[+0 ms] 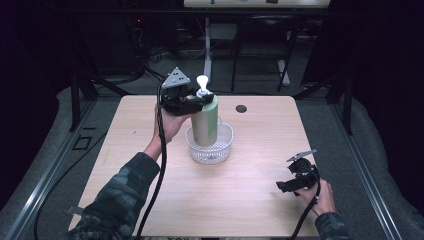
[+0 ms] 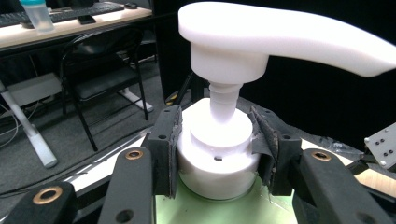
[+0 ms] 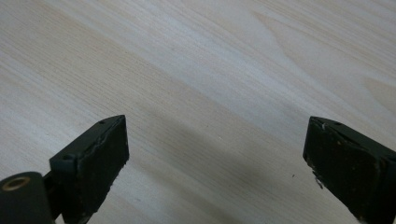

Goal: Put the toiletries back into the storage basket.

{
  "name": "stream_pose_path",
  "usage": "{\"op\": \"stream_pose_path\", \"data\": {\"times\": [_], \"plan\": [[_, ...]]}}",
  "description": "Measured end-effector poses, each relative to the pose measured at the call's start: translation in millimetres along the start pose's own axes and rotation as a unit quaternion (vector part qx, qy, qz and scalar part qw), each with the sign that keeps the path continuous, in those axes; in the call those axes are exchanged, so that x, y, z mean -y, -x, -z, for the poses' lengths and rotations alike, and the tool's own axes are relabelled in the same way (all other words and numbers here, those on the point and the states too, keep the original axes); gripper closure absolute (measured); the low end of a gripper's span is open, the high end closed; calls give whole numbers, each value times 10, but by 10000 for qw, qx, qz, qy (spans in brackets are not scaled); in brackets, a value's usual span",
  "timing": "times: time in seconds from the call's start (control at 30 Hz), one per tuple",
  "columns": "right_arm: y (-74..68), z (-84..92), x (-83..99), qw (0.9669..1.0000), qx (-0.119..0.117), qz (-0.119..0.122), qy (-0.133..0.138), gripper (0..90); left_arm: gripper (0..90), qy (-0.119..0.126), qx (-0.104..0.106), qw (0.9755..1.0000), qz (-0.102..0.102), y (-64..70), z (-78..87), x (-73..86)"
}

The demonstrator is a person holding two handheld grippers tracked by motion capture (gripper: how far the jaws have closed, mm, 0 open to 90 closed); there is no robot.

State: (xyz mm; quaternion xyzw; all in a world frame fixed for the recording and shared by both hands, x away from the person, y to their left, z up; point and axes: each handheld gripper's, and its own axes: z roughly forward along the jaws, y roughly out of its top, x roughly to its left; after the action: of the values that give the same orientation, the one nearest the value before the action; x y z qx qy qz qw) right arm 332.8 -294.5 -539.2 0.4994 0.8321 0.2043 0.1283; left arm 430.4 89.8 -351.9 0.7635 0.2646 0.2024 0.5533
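Pale wood worktop (image 1: 240, 190), dark room behind. Left claw (image 2: 215, 154) clamps the white collar of the green pump bottle (image 1: 205, 120), which stands upright in the white basket (image 1: 227, 145) mid-worktop. Right claw (image 3: 217, 163) hovers wide open, nothing between, well apart at the near right.

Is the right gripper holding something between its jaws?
No, the right gripper has its jaws wide apart, and between them is just the bare wooden table.
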Motion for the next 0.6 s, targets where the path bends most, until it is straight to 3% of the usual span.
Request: {"op": "stream_pose_path", "data": {"times": [0.6], "plan": [[-9, -4, -3, 10000, -20, -4, 6, 65, 557, -37, -80, 9999, 92, -9, -119, 175]]}}
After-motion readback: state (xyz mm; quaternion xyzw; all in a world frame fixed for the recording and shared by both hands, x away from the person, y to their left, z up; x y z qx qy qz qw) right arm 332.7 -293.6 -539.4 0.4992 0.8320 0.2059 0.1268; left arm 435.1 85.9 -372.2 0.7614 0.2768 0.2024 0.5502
